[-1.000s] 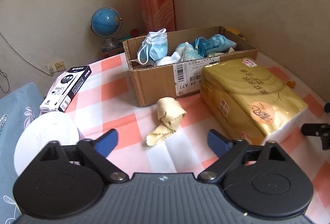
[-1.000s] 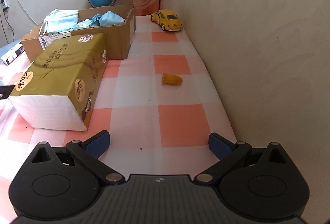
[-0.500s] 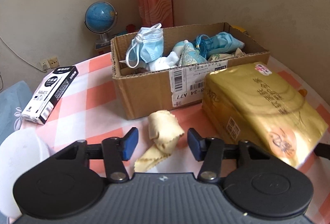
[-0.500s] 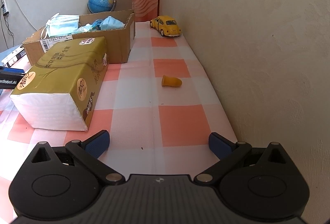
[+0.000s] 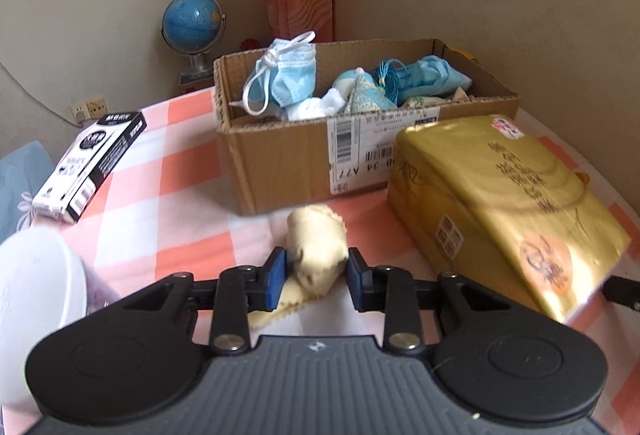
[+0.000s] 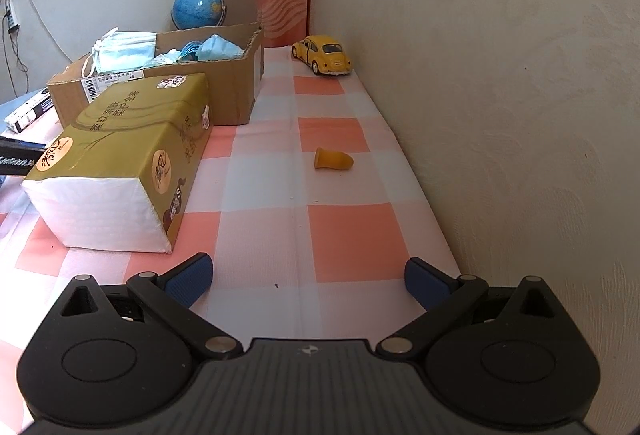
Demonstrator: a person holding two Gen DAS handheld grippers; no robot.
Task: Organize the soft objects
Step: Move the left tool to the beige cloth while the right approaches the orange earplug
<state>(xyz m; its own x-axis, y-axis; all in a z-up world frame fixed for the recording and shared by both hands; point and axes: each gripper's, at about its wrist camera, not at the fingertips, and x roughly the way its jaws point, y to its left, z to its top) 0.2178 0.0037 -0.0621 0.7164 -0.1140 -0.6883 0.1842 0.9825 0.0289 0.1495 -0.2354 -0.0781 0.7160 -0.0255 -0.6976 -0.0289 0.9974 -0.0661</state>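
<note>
Left gripper [image 5: 316,277] clamped on crumpled yellow cloth [image 5: 318,251], just before cardboard box [image 5: 280,159].

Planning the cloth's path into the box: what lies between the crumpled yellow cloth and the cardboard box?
Nothing: in the left wrist view only bare checkered tablecloth separates the yellow cloth from the cardboard box.

White round thing [image 5: 36,287], perhaps cropped
</note>
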